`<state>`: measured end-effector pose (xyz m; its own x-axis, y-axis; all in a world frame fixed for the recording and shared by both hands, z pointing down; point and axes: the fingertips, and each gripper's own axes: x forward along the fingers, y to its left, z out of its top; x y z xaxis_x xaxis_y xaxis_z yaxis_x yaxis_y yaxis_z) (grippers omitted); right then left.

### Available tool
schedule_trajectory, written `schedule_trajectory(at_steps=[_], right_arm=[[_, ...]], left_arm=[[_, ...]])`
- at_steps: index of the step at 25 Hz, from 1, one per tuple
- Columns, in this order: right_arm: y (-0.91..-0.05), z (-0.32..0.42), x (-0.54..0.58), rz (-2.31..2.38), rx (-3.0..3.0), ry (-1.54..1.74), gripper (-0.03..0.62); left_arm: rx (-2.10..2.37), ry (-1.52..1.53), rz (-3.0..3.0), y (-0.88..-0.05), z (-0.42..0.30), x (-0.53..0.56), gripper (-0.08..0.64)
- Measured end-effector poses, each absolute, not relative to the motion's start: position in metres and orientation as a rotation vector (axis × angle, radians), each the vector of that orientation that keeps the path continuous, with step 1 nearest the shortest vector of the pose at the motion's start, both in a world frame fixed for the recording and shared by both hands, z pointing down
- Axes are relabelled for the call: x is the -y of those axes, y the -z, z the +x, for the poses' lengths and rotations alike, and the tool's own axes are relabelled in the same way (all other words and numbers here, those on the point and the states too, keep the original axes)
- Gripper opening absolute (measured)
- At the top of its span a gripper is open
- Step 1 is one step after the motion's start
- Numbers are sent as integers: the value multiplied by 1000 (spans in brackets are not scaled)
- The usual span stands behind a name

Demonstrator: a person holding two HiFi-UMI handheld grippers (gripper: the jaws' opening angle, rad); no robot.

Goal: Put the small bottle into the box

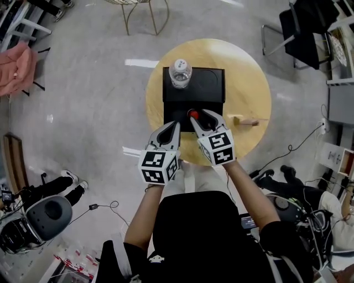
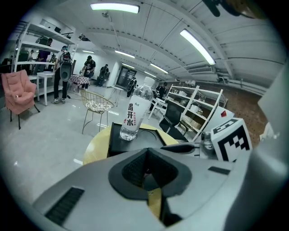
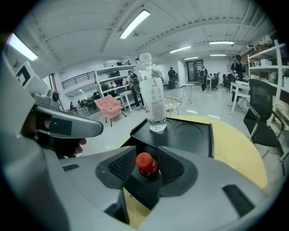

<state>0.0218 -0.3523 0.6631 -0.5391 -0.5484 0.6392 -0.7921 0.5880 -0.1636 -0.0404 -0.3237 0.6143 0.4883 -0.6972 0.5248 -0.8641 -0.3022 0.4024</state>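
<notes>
A small bottle with a red cap [image 1: 193, 114] [image 3: 146, 163] stands upright between the jaws of my right gripper [image 1: 197, 118] [image 3: 145, 173], which is shut on it over the near edge of the black box [image 1: 213, 94] [image 3: 203, 144]. A tall clear water bottle [image 1: 180, 72] [image 3: 152, 97] [image 2: 134, 113] stands in the box's far-left recess. Beside it, the far-right round recess [image 3: 189, 131] holds nothing. My left gripper [image 1: 172, 129] [image 2: 146, 173] hovers at the box's near-left edge, jaws shut with nothing between them.
The box lies on a round yellow table [image 1: 249, 94]. A small wooden block [image 1: 242, 120] lies on the table to the right of my right gripper. A wire chair [image 1: 138, 11] stands beyond the table, black chairs [image 1: 301, 30] at the far right.
</notes>
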Motion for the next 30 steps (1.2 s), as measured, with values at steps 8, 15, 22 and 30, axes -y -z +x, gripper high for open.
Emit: schedule_trajectory(at_steps=[8,15,22,30], right_arm=[[-624,29,340,1166,2292,-594,106],[-593,35,323,1224,2301,-567,52],[-561,40,297,1291,2314,-542,15],[-519,29,257,1361,2385,-465,3]], left_arm=[[1275,-317,2162,-585,-41,306,12],[1282,-310,2236,-555,-45,292,11],[1271,-288,2304,-524,-41,271,11],[1280,-269,2396,-492,-53,230,12]])
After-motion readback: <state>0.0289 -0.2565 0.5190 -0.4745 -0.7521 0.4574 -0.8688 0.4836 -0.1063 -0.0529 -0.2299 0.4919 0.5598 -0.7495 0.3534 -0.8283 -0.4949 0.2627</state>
